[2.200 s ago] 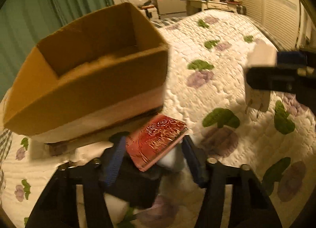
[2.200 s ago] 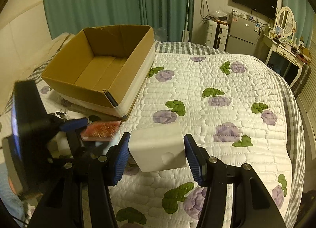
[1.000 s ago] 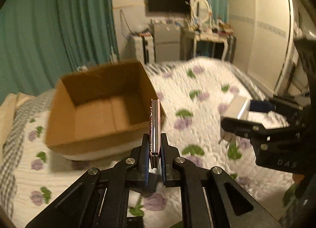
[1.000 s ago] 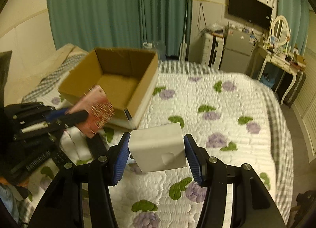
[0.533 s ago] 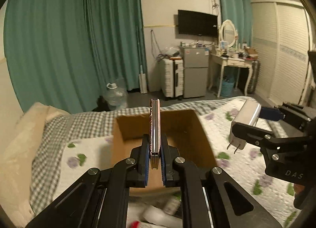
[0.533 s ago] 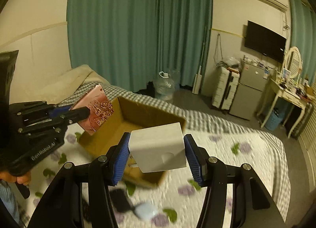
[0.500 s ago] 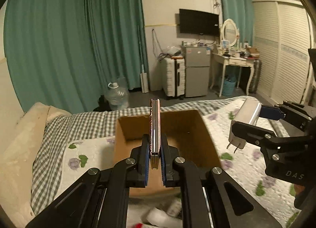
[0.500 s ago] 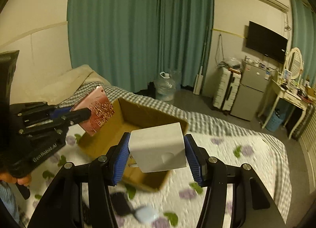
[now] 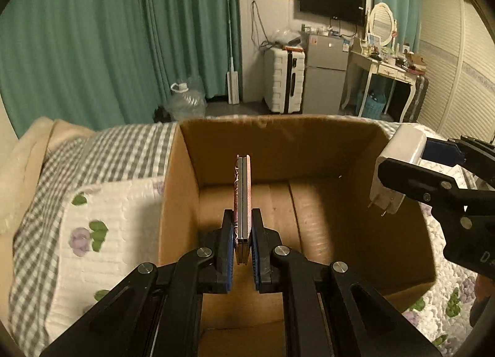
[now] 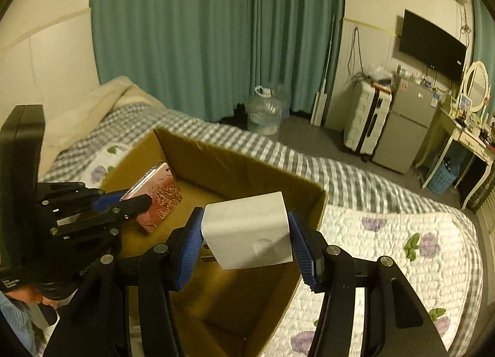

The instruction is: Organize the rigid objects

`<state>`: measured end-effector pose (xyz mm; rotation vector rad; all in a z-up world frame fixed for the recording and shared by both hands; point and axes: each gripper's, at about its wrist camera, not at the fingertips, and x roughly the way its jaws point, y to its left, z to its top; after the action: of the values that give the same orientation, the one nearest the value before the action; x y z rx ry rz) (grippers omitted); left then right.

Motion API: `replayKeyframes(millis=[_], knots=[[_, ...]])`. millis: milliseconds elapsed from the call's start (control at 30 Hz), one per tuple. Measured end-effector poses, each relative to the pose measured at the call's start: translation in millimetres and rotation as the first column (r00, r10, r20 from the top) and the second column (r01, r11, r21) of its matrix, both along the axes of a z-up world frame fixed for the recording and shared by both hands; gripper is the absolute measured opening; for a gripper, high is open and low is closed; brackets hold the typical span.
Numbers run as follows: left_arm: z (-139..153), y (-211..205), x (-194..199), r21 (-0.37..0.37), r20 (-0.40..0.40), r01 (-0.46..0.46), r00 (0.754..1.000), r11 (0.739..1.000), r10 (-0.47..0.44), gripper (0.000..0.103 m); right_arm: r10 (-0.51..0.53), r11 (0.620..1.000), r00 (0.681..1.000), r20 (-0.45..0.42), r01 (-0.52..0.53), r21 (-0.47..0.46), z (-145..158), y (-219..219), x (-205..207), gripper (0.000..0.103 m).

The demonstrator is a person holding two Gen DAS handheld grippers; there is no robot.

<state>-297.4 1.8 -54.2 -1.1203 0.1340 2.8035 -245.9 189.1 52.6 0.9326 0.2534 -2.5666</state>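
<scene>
My left gripper (image 9: 242,235) is shut on a thin pink case with a gold rose pattern (image 9: 243,196), held edge-on above the inside of an open cardboard box (image 9: 278,140). The case's patterned face shows in the right wrist view (image 10: 157,194), with the left gripper (image 10: 136,201) over the box's left part. My right gripper (image 10: 246,241) is shut on a white plug-in charger block (image 10: 247,230) above the box (image 10: 244,171). In the left wrist view the charger (image 9: 397,165) hangs prongs down over the box's right wall. The box floor looks bare.
The box sits on a bed with a white floral quilt (image 9: 102,218) and a grey checked sheet (image 9: 117,153). Teal curtains (image 10: 216,32), a water jug (image 10: 264,114), a suitcase, a small fridge (image 9: 324,78) and a dressing table stand beyond the bed.
Both grippers have moved forward and down over the box, which now fills the lower view. Earlier the left gripper closed on the pink case and lifted it off the bed.
</scene>
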Motion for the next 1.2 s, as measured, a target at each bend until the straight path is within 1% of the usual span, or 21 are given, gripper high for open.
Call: replayKeyframes(millis=[133,200,300,333,367,400,433,600,733,800,833,867,900,967,1100,1133,1200], knots=[[-6.4,3.7,-0.7,-0.015,0.008,0.008,1.000,1.000,-0.007,0.009,0.002,1.000,1.000,0.009,-0.002,0.009,-3.7,1.3,-1.8,0.054],[-4.1,5.2,-0.5,-0.002,-0.003,0.012,1.000,1.000,-0.012,0.010,0.002,1.000,1.000,0.016,-0.002,-0.004,-2.9,2.2,-2.3,0.054],[4.2,6.1,4.5,0.005,-0.044,0.026,0.999,1.000,-0.026,0.019,-0.001,1.000,1.000,0.012,0.001,-0.012,0.7,3.6,-0.4,0.054],[7.4,5.0,5.1,0.004,-0.053,0.023,0.998,1.000,-0.022,0.035,-0.003,1.000,1.000,0.008,0.003,-0.009,2.0,3.3,0.4,0.054],[10.4,4.4,6.1,0.003,-0.061,0.017,0.998,1.000,-0.017,0.055,-0.004,1.000,1.000,0.006,0.004,-0.010,3.7,2.6,0.6,0.054],[13.7,2.5,8.0,0.004,-0.079,0.008,0.997,1.000,-0.008,0.058,-0.004,1.000,1.000,0.007,0.005,-0.011,4.7,1.0,1.2,0.054],[18.1,1.4,10.7,0.002,-0.102,-0.002,0.995,1.000,0.002,0.058,-0.004,1.000,1.000,0.007,0.004,-0.012,5.3,1.0,0.3,0.054],[26.0,-6.5,11.9,0.000,-0.118,-0.036,0.992,0.999,0.035,0.058,-0.012,1.000,1.000,0.021,0.012,0.004,-0.7,-3.8,-13.9,0.054],[31.2,-8.9,14.7,-0.011,-0.139,-0.065,0.988,0.998,0.063,0.059,-0.022,0.999,0.998,0.061,0.020,0.028,-20.9,-12.2,-28.5,0.054],[32.9,-10.2,17.7,-0.011,-0.149,-0.066,0.987,0.998,0.064,0.060,-0.027,0.999,0.999,0.039,0.026,0.032,-25.5,-15.2,-28.9,0.055],[33.6,-11.1,20.0,-0.014,-0.155,-0.071,0.986,0.997,0.068,0.061,-0.033,0.999,0.999,0.027,0.032,0.032,-25.0,-15.9,-27.7,0.058],[35.3,-11.7,23.4,-0.017,-0.160,-0.078,0.984,0.997,0.075,0.061,-0.039,0.999,0.999,0.021,0.039,0.029,-23.7,-15.6,-26.4,0.071],[36.4,-14.0,25.9,-0.016,-0.163,-0.084,0.983,0.996,0.081,0.061,-0.043,0.999,0.999,0.015,0.043,0.022,-21.5,-14.4,-24.6,0.079],[43.1,-17.7,35.5,-0.003,-0.175,-0.102,0.980,0.995,0.100,0.066,-0.045,0.999,0.999,-0.007,0.045,0.001,-11.4,-7.9,-14.7,0.079],[66.7,-21.8,59.1,0.010,-0.200,-0.119,0.973,0.993,0.119,0.067,-0.063,0.998,0.996,-0.063,0.064,0.017,14.3,5.9,14.8,0.081],[72.0,-22.7,64.0,0.011,-0.205,-0.124,0.971,0.992,0.123,0.067,-0.058,0.998,0.995,-0.085,0.060,0.021,25.5,10.4,28.7,0.082],[86.5,-24.6,80.6,0.013,-0.214,-0.132,0.968,0.991,0.132,0.068,-0.050,0.998,0.991,-0.121,0.053,0.018,43.3,16.3,49.3,0.088]])
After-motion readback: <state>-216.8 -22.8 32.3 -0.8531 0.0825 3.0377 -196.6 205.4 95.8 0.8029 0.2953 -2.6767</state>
